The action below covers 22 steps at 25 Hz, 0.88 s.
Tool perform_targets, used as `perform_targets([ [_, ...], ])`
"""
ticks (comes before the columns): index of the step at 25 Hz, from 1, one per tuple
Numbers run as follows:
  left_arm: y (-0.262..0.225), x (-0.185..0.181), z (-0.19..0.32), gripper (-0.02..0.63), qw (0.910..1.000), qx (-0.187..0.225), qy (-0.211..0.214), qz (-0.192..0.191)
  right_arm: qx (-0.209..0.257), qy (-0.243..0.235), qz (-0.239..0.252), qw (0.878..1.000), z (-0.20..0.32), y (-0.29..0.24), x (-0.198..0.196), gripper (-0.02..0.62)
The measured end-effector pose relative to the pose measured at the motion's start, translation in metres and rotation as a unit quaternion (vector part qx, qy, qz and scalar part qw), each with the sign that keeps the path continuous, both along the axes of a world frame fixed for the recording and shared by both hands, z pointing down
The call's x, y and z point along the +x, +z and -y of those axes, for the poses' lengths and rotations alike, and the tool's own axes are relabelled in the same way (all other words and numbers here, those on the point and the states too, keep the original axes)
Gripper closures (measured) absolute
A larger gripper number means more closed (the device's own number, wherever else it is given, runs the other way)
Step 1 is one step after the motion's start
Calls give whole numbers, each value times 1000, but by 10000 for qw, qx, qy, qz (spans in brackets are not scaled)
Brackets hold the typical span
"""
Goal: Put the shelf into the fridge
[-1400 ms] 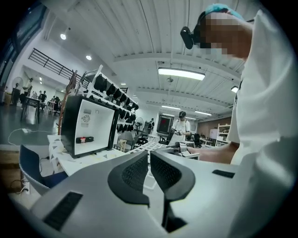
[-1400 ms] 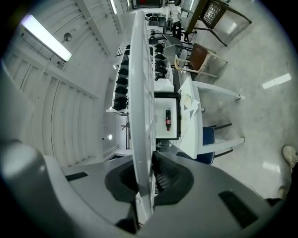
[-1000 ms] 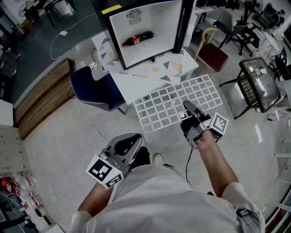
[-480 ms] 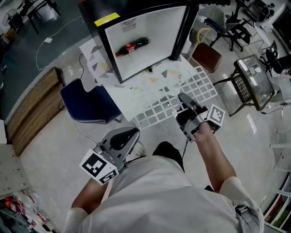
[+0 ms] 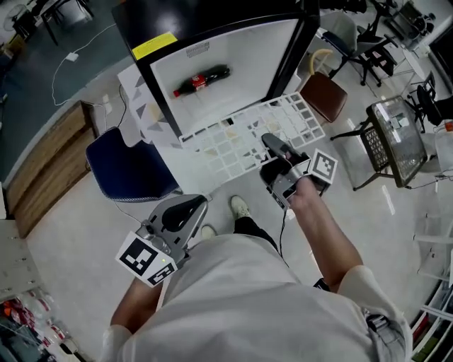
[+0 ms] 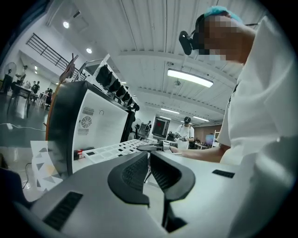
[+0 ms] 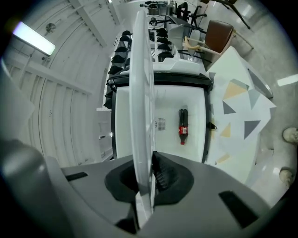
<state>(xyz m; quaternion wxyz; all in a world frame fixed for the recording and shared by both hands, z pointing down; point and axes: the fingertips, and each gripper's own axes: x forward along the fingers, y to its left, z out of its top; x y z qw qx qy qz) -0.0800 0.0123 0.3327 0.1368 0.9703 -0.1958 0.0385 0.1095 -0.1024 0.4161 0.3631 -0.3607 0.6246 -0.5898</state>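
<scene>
Jaws of right gripper pinch shelf edge before open fridge

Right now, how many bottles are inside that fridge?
1. A dark, red-labelled bottle lies on its side inside the fridge. The shelf covers the opening's lower edge, so another could hide there.

Head view: steeply down over fridge. Both gripper views: low, level. All three share fridge.
</scene>
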Motion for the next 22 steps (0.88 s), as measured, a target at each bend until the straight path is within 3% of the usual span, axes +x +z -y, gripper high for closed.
perform_targets([
  [8,-9,28,44,577,9990,-2,-432,97,-47,-263,83,9996,63,3,10,566],
  [14,-6,45,46,577,9980,29,-591,220,-67,-382,141,9991,76,14,10,566],
  [22,-10,44,77,577,9969,5,-726,288,-91,-516,211,9984,112,13,-2,566],
])
